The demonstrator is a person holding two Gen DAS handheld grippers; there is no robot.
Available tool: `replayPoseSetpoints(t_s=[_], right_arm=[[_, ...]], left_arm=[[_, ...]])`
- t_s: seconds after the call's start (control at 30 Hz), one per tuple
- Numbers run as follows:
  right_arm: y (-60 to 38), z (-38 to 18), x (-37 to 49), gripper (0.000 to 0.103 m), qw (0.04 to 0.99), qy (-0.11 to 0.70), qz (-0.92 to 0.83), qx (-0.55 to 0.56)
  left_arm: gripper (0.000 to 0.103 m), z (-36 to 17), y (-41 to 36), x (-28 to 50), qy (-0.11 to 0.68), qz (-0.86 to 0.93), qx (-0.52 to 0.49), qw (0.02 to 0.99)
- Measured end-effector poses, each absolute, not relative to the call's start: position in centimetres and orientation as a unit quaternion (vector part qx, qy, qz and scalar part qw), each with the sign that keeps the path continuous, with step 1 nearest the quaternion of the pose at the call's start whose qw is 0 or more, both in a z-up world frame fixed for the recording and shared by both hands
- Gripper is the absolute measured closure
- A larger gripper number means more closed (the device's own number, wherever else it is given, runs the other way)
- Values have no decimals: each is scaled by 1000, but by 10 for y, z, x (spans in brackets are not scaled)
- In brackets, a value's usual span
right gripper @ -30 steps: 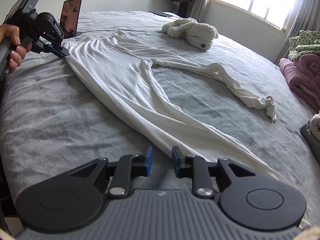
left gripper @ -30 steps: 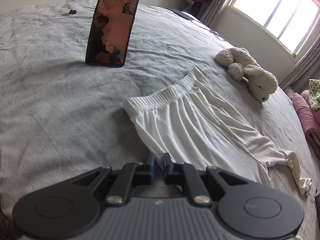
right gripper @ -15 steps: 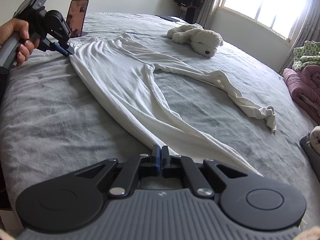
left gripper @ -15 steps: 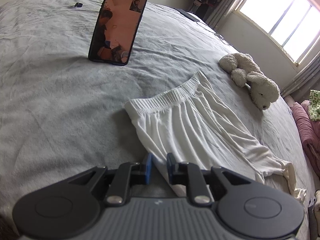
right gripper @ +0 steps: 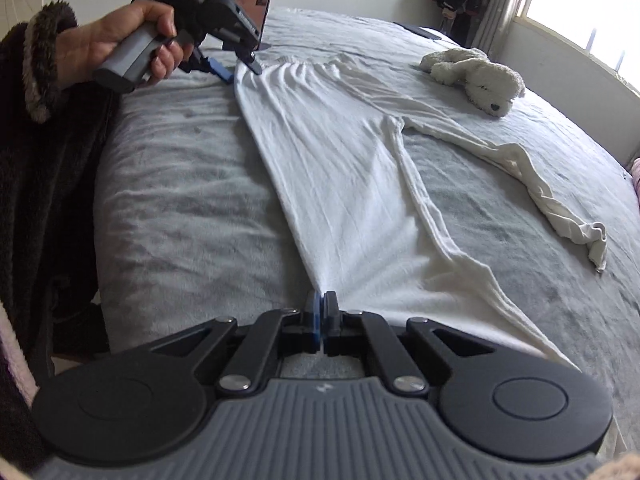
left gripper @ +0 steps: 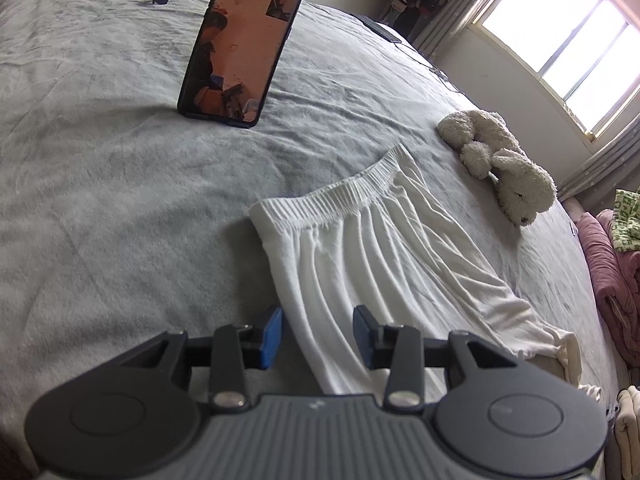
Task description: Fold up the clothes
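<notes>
A pair of white trousers (right gripper: 352,168) lies spread flat on the grey bedcover (right gripper: 180,200), with the elastic waistband (left gripper: 340,196) at the far end near the standing phone (left gripper: 244,44) and the two legs running apart toward the window side; the far leg ends in a crumpled cuff (right gripper: 588,236), well apart from the near leg. The right gripper (right gripper: 323,312) is closed tight on the near side edge of the trousers, at about the thigh, and the cloth pulls into small tense folds that run to its blue pads (right gripper: 317,316); the fabric there looks a little lifted from the bedcover. The left gripper (left gripper: 318,334) has its jaws parted, having just been opening; the side edge of the trousers below the waistband lies between its fingers (left gripper: 272,334), but the pads do not press on it. In the right wrist view the same left gripper (right gripper: 240,70) is seen at the waistband corner, held by the person's left hand (right gripper: 120,46) that comes out of a dark fluffy sleeve (right gripper: 44,92). A white plush dog (right gripper: 476,76) lies on the bedcover beyond the trousers, near the window (left gripper: 568,36) and not touching them; pink folded blankets (left gripper: 612,276) show at the right border of the left wrist view.
</notes>
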State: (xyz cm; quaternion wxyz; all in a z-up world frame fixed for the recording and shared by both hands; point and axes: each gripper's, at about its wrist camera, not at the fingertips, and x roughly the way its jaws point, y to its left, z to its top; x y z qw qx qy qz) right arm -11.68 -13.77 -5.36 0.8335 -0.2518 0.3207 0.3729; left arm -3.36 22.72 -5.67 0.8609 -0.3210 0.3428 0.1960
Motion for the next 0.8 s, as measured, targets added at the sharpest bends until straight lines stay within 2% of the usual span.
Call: replayPoseSetpoints(t_s=[0.1, 0.13, 0.17, 0.23, 0.27, 0.3, 0.4, 0.43, 0.57, 0.8], right_arm=[[-137, -53, -116, 98, 836, 322, 370, -247], [-138, -52, -114, 96, 839, 320, 368, -243], [-139, -50, -113, 89, 842, 317, 366, -237], [-138, -47, -113, 81, 844, 310, 372, -229], [-137, -46, -113, 71, 844, 307, 377, -226], [-135, -47, -113, 66, 843, 305, 381, -226], [-125, -53, -113, 66, 839, 306, 382, -238], [-123, -55, -111, 67, 838, 309, 382, -239], [-118, -58, -106, 103, 834, 320, 383, -234], [-128, -40, -112, 103, 831, 325, 416, -178]], left_arm=[[96, -58, 228, -34, 351, 213, -300, 861], [100, -59, 230, -35, 353, 214, -297, 861], [100, -59, 231, -35, 354, 213, -298, 861], [102, -59, 232, -37, 354, 211, -295, 862], [102, -59, 233, -37, 354, 211, -294, 862], [102, -59, 233, -38, 354, 211, -294, 863], [103, -59, 231, -39, 352, 213, -290, 864], [103, -58, 231, -39, 350, 215, -288, 865], [103, -56, 233, -45, 346, 222, -282, 867], [103, -54, 236, -56, 357, 238, -248, 869]])
